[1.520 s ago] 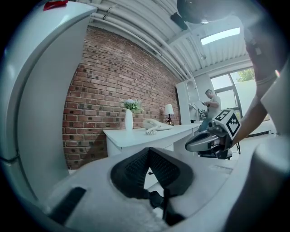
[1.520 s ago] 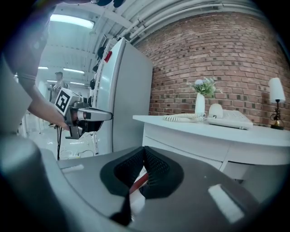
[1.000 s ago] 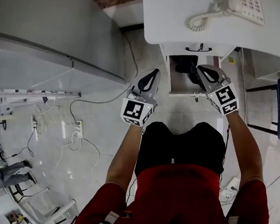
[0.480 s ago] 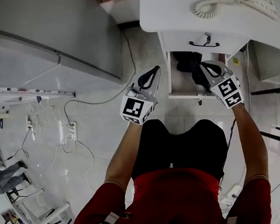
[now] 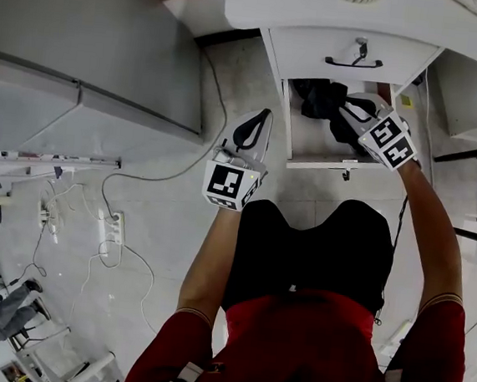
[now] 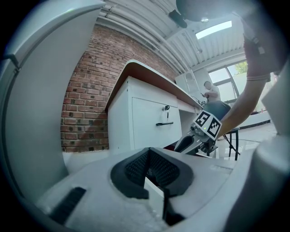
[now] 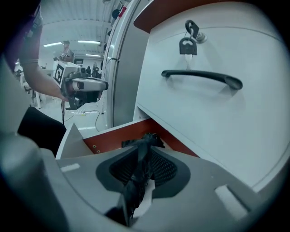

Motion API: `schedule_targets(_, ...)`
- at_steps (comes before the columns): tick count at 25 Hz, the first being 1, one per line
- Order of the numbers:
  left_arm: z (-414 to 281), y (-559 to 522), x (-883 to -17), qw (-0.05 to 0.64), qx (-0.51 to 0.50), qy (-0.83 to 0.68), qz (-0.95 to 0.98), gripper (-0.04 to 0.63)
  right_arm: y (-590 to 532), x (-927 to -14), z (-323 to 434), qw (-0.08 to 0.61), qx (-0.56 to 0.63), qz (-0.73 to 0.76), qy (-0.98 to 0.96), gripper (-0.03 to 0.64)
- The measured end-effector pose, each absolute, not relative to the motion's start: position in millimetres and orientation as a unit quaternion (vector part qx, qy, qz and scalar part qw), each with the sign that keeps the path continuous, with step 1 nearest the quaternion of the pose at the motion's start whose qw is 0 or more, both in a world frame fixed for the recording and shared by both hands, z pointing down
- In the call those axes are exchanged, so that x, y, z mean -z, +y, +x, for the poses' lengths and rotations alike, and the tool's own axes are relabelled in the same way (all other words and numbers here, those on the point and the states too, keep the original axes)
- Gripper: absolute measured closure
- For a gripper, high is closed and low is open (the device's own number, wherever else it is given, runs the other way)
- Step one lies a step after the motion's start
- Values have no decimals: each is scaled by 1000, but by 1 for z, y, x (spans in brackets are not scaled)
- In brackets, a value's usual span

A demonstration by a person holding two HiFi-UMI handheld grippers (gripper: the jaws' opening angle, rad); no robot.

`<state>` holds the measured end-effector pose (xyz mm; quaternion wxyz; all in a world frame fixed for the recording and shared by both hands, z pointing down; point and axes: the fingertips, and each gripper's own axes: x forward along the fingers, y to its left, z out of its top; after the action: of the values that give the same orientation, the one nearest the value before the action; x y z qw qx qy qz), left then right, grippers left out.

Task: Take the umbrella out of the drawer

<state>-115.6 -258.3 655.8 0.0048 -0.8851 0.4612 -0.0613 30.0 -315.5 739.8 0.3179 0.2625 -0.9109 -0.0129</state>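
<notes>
Noted pads of right gripper just opening to a narrow gap, with black folded cloth of the umbrella between them and running ahead of the tips into the open drawer; no firm pinch evident yet. Judged light, with soft, slack cloth and stiffness only along the shaft, so best to close on the bundled middle, not a loose fold, to avoid slipping or snagging. Logged left gripper closed on nothing, well left of those tips, outside the drawer.
</notes>
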Motion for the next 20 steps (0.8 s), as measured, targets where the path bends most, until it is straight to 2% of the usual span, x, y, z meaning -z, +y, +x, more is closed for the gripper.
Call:
schedule_targets(11,-120,-260,-684,19,52,461,-886,591,-326,-792,22,367,-32,231,-901,350)
schedule_targets(20,-122,-262,-700,25,42,462,-886,591,-319,-838,21,427,-57,203,-879,285)
